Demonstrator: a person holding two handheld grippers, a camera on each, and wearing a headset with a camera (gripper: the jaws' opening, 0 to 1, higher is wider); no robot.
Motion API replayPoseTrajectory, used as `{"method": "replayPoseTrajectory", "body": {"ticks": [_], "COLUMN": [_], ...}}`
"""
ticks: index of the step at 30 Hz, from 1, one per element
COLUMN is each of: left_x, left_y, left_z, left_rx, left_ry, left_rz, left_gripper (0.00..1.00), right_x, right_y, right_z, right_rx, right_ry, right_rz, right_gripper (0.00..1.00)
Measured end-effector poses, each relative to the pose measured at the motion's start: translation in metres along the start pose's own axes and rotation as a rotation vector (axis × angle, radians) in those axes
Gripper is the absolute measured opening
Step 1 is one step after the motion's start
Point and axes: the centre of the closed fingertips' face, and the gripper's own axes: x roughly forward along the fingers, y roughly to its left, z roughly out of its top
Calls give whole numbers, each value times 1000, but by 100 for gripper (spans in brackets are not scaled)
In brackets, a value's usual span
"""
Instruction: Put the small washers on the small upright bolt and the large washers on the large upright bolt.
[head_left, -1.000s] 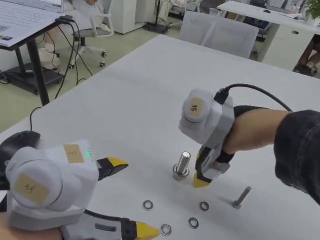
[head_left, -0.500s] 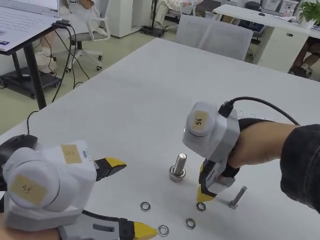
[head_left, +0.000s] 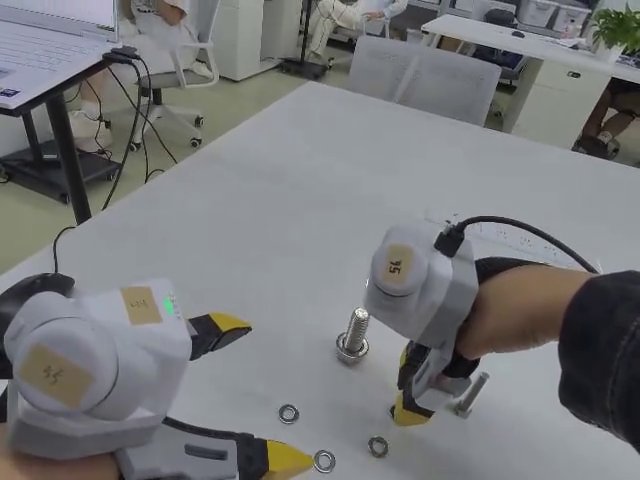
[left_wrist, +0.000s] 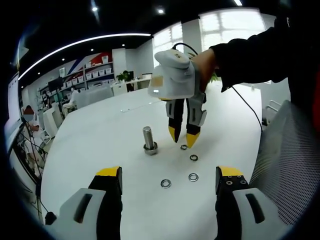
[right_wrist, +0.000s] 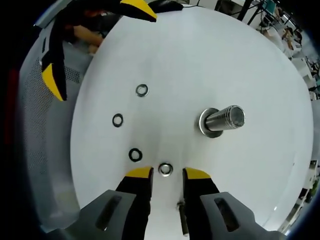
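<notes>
The right claw (right_wrist: 167, 173) points down at the surface (head_left: 300, 200). Its yellow tips are slightly apart and straddle one washer (right_wrist: 165, 169) low in the middle of the right gripper view. I judge this to be the line-up for a pinch. Gaps show on both sides of the ring, so it looks unclenched, though at this angle I can't rule out a light touch. The ring lies flat and thin, so the tips need to stay low against the surface to catch its edge.

The large bolt (head_left: 353, 335) stands upright on its head at mid-frame in the head view, just left of that claw. It appears to carry a ring at its base already. The short lift to it looks free of obstacles.

The small bolt (head_left: 474, 388) seems to lie on its side at the right, partly behind the right claw, so it can't take washers as it lies.

Three loose washers (right_wrist: 135, 154) (right_wrist: 118, 120) (right_wrist: 142, 90) trail toward the upper left of the right gripper view. The left claw (head_left: 262, 392) waits at lower left, spread wide and holding nothing.
</notes>
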Motion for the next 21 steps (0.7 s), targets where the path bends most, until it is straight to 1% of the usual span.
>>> {"method": "replayPoseTrajectory", "body": {"ticks": [6, 11, 21], "left_x": [-2, -2, -3], "left_y": [0, 0, 0], "left_z": [1, 0, 0], "left_rx": [2, 3, 3], "left_ry": [-1, 0, -2], "left_rz": [2, 1, -2], "left_gripper": [76, 76, 76], "right_x": [5, 6, 6], "right_y": [4, 5, 5], "right_z": [-2, -3, -2], "right_rx": [5, 7, -14], "right_ry": [6, 5, 16], "right_rz": [6, 4, -22], "right_gripper": [25, 24, 21]}}
